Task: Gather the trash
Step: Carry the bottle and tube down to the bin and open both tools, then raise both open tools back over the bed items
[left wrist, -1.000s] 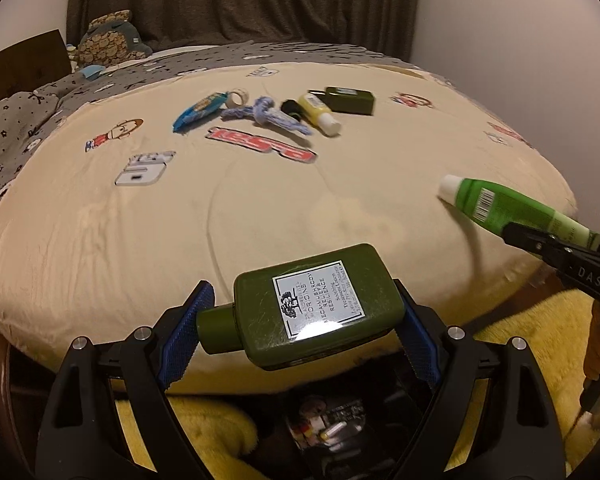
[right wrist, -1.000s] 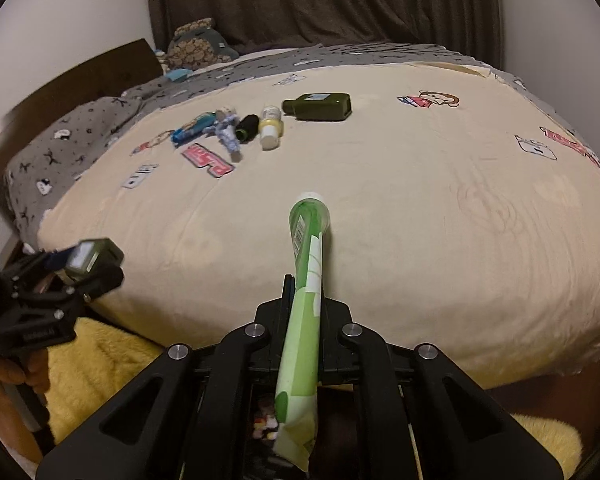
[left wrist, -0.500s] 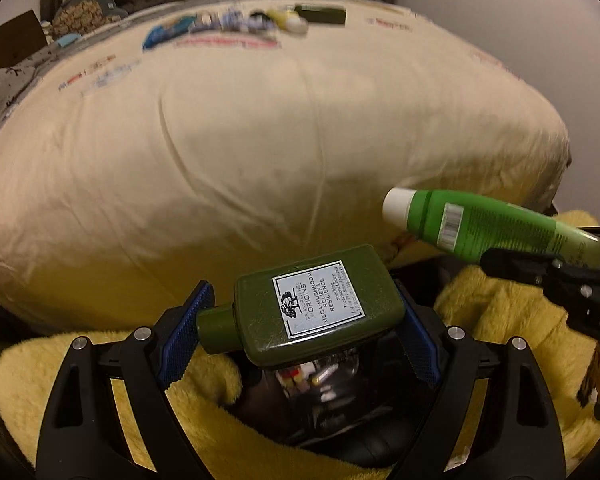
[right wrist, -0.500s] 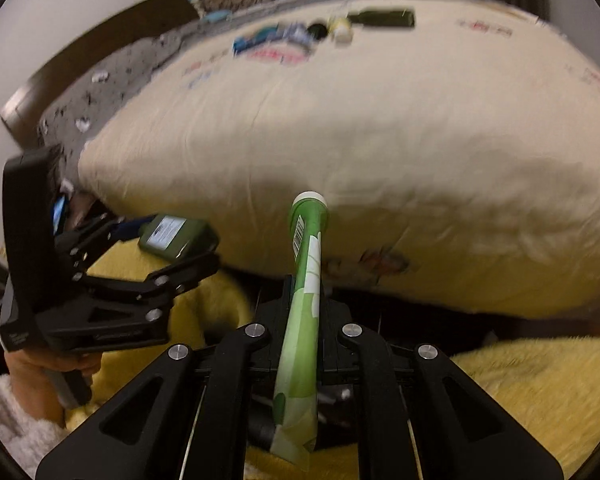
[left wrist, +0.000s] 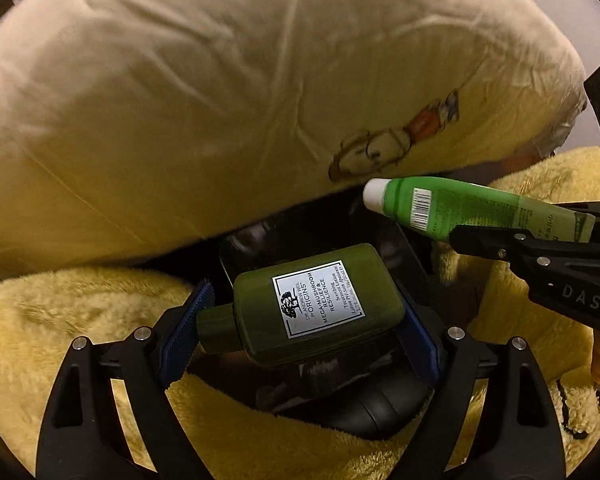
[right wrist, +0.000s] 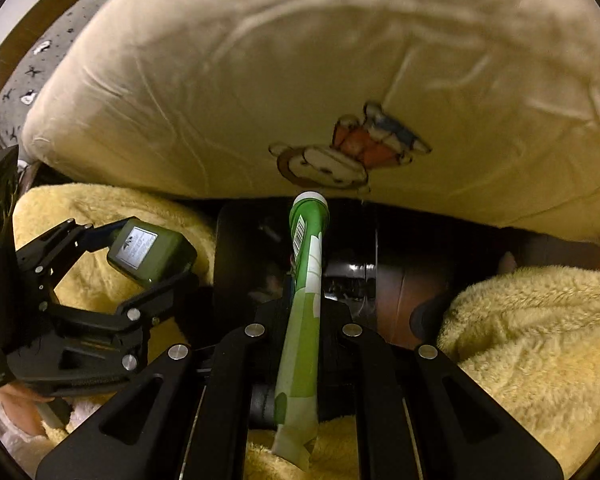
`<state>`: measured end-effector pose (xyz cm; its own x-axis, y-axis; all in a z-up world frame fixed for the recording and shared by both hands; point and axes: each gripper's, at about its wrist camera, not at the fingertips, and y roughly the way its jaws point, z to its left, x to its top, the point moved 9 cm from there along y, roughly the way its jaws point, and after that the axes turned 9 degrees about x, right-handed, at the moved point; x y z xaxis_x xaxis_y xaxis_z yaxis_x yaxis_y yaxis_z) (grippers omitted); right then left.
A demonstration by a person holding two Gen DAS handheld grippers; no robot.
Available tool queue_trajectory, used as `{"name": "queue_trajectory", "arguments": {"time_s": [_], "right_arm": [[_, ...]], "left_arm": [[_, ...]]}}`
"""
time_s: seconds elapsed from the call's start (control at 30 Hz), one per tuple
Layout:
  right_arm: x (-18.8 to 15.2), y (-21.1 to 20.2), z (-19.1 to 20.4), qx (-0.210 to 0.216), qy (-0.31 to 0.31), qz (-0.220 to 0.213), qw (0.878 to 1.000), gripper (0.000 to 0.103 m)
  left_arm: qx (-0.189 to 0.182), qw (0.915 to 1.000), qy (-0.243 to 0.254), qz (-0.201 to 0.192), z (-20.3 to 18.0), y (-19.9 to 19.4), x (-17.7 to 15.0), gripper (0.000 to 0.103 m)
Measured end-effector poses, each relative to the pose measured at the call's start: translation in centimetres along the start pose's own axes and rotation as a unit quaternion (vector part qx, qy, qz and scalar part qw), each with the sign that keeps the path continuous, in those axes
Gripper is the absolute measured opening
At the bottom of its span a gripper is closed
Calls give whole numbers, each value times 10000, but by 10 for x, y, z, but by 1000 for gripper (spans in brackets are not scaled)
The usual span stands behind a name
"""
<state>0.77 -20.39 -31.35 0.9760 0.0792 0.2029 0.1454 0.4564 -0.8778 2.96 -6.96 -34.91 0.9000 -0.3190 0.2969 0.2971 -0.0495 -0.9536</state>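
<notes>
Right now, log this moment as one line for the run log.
left gripper: shut on dark green bottle | right gripper: shut on green tube | both over black bin | nothing dropped yet

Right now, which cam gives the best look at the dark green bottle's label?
Left wrist. The dark green bottle lies crosswise between the left gripper's blue-padded fingers, label up and readable. The right wrist view shows the same bottle small at the left edge, its label glared and unreadable.
</notes>
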Motion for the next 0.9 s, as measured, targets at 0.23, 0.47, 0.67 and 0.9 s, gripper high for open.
{"name": "queue_trajectory", "arguments": {"time_s": [0.23, 0.47, 0.67, 0.9], "right_arm": [[11, 12, -1, -71, -25, 189, 9998, 11], [27, 22, 3, -218, -125, 193, 9995, 18], [45, -7, 0, -354, -125, -290, 9989, 58], [68, -58, -3, -390, -157, -1007, 9940, 83]], "left_arm": [[-131, 9992, 37, 381, -6, 21, -4, 82], [-156, 9986, -12, 500, -9, 28, -2, 84], [-5, 9996, -72, 257, 3, 14, 8, 94], [68, 9996, -119, -242, 20, -20, 30, 95]]}}
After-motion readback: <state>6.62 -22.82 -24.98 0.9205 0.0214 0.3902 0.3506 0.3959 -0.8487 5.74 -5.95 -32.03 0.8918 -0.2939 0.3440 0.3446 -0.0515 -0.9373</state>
